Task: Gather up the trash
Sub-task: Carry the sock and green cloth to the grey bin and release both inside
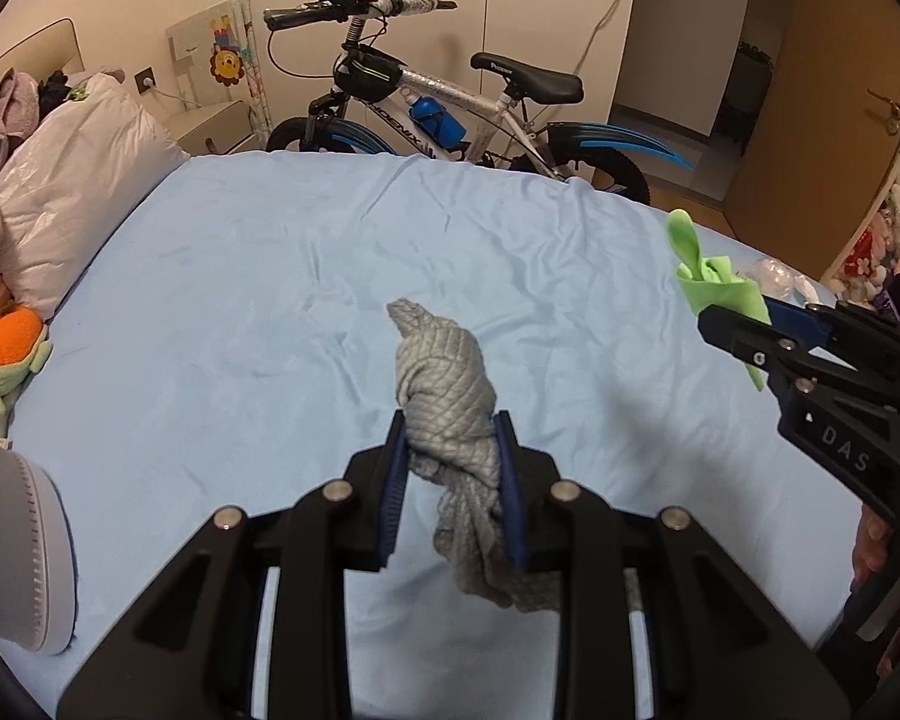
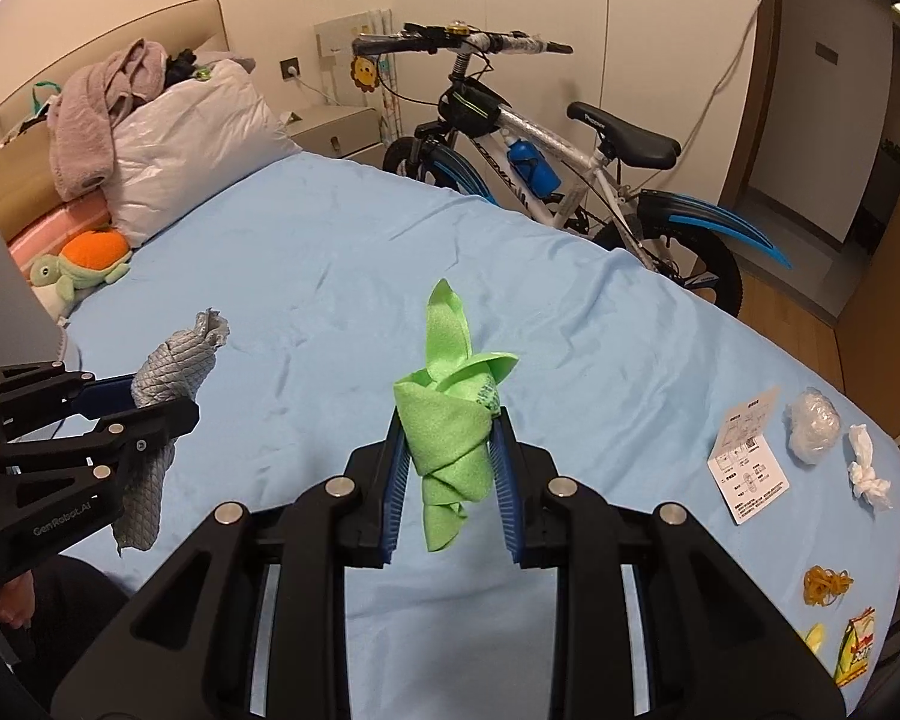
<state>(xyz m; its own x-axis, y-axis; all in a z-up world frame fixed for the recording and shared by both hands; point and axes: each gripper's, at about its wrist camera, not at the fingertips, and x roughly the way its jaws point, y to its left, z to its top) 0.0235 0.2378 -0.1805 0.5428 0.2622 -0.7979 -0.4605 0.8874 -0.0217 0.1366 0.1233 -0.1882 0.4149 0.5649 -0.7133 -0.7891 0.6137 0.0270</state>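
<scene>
Left gripper (image 1: 450, 432): fingers clenched on a twisted grey cloth (image 1: 444, 396), held clear above the bed (image 1: 240, 276); the cloth's upper end rises past the fingertips and its lower end hangs beneath them. Right gripper (image 2: 450, 438): fingers clenched on a folded green cloth (image 2: 450, 414), likewise held above the blue sheet, one pointed end standing upward.

Each gripper appears in the other's view: the right gripper at the right edge of the left wrist view with the green cloth, the left gripper (image 2: 150, 399) at the left edge of the right wrist view with the grey cloth (image 2: 168, 372). The two are well apart, with bare sheet between them.

Trash on the bed, near its right edge in the right wrist view: a printed leaflet (image 2: 750, 456); just beside it a crumpled clear plastic ball (image 2: 813, 426); a crumpled white tissue (image 2: 867, 468); nearer the camera, a heap of rubber bands (image 2: 825, 585) and a yellow snack wrapper (image 2: 855, 642).

Surroundings: a white and blue bicycle (image 2: 546, 162) stands along the far side of the bed. At the head lie a plastic-covered white pillow (image 2: 192, 144), a pinkish towel (image 2: 96, 114) on top of it, and a turtle plush toy (image 2: 84, 267). A nightstand (image 2: 336, 132) stands between pillow and bicycle.
</scene>
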